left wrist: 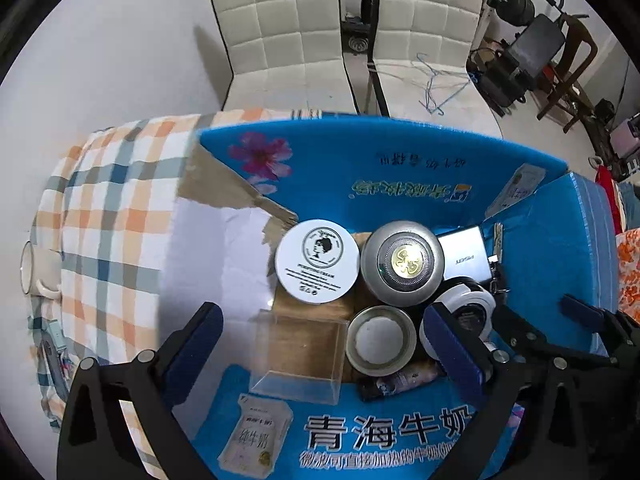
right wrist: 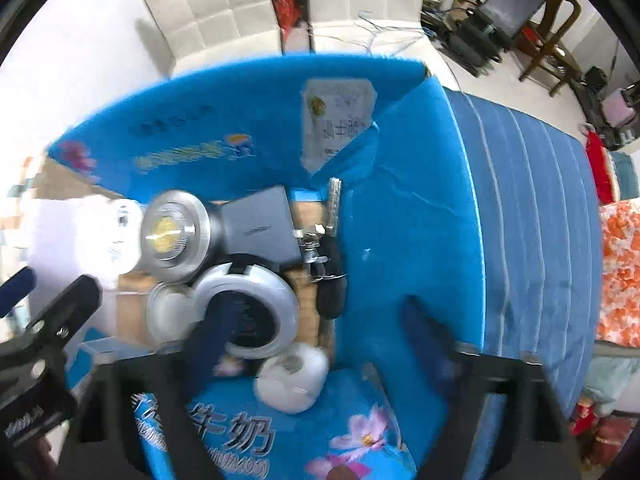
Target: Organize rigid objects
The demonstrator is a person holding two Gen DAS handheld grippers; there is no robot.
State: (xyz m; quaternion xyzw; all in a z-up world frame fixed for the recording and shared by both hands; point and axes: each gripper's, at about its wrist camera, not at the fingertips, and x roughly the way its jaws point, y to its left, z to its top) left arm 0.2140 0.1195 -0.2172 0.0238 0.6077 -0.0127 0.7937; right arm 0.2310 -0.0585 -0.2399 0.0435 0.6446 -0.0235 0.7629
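An open blue milk carton point(left wrist: 400, 168) holds a white cream jar point(left wrist: 316, 260), a silver tin with a gold emblem point(left wrist: 402, 266), a small silver tin point(left wrist: 380, 340), a white and black round case point(left wrist: 468, 304), a silver power bank point(left wrist: 466, 256), keys point(left wrist: 498, 256) and a clear plastic box point(left wrist: 298, 356). My left gripper point(left wrist: 324, 348) hangs open over the clear box and small tin. In the blurred right wrist view, my right gripper point(right wrist: 320, 336) is open above the carton point(right wrist: 400, 240). A small white jar point(right wrist: 292, 376) lies between its fingers, untouched.
The carton rests on a plaid cloth point(left wrist: 104, 216) with a mug point(left wrist: 30, 268) at its left edge. Two white chairs point(left wrist: 288, 32) stand behind. A blue striped cloth point(right wrist: 532, 220) and orange floral fabric point(right wrist: 620, 272) lie to the right. Both grippers hang close together.
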